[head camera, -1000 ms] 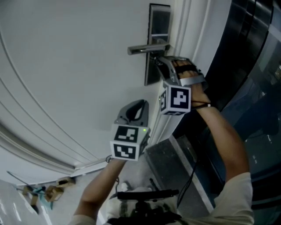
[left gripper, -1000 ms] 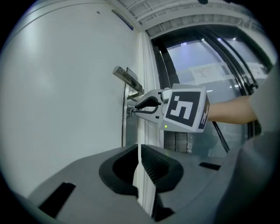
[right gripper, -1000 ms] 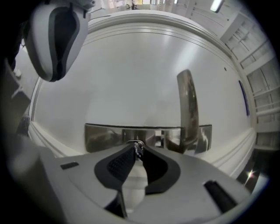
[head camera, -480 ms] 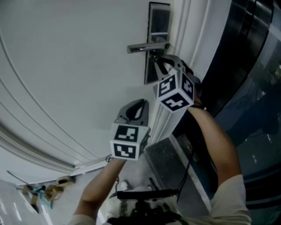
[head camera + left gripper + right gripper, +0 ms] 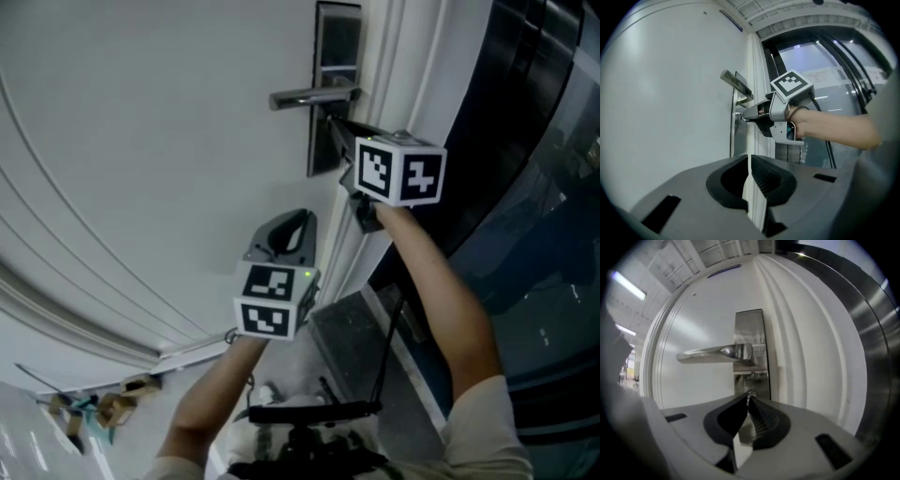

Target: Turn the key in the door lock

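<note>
Right gripper held level against the tall brushed-steel lock plate on the white door. Its jaws have just been closing and are clenched tip to tip on the small metal key. The key projects from the lower part of the plate, beneath the horizontal steel lever handle. Left gripper hangs well apart from the plate, below it in the head view, with its jaws pressed together on nothing.
</note>
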Demonstrator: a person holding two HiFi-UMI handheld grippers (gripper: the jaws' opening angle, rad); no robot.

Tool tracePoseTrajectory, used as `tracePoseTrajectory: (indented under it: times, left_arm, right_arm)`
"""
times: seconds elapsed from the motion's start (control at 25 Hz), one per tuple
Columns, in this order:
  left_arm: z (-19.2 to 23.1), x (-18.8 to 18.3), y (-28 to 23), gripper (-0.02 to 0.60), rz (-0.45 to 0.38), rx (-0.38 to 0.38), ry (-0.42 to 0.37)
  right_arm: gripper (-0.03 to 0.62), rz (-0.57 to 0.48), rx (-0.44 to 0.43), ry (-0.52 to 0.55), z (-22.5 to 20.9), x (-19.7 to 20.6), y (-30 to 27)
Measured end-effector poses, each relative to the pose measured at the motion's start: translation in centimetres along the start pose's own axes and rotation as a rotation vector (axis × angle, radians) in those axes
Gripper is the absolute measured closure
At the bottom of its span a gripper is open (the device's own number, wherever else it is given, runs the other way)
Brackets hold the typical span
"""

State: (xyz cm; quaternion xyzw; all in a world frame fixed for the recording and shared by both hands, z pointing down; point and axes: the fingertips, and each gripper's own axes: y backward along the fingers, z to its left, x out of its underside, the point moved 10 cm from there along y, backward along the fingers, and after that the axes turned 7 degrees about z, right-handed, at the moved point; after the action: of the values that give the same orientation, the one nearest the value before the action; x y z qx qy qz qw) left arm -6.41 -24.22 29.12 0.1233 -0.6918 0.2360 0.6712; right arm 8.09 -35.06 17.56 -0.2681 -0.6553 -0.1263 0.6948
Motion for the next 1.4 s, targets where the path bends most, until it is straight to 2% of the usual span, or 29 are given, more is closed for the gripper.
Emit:
tracePoseTrajectory:
  times: [0.12, 0.32, 0.52, 0.68, 0.84, 1.04, 1.12, 1.2, 1.32, 1.4]
  left_arm:
    - [0.1, -0.1, 0.2, 0.565, -0.001, -0.004, -0.001]
    - [0.1, -0.3, 0.3, 0.565, -0.007, -0.004, -0.002]
    - [0.0, -0.3, 0.5, 0.565, -0.008, -0.004, -0.002]
    - [0.1, -0.3, 0.6, 0.565, -0.009, -0.008, 0.001]
    - [0.4, -0.3, 0.8, 0.565, -0.013, -0.015, 0.009]
    - [0.6, -0.4, 1.1, 0.565, -0.018, -0.023, 0.01]
    - [0.7, -0.4, 1.2, 0.565, -0.017, -0.026, 0.013]
    - [0.7, -0.3, 1.3, 0.565, -0.016, -0.029, 0.013]
    - [1.0, -0.2, 1.3, 0.565, -0.013, -0.033, 0.017]
    - [1.2, 0.0, 1.3, 0.565, -0.009, -0.037, 0.019]
  right_arm:
    - [0.572, -0.029, -0.061, -0.172, -0.5, 0.2, 0.1]
    - [0.571, -0.066, -0.115, -0.349, -1.1, 0.6, 0.1]
    - [0.565, -0.107, -0.231, -0.617, -1.9, 1.5, -0.2]
    - [0.563, -0.129, -0.278, -0.783, -2.3, 2.1, -0.4]
    - [0.56, -0.18, -0.346, -1.003, -2.4, 3.0, -0.7]
    - [0.557, -0.216, -0.395, -1.171, -2.2, 3.5, -0.8]
    - [0.557, -0.218, -0.4, -1.199, -2.1, 3.6, -0.8]
    - [0.556, -0.213, -0.392, -1.173, -2.1, 3.5, -0.7]
    - [0.544, -0.204, -0.367, -1.06, -2.3, 3.2, -0.4]
    - [0.491, -0.206, -0.335, -0.971, -2.6, 3.0, 0.0]
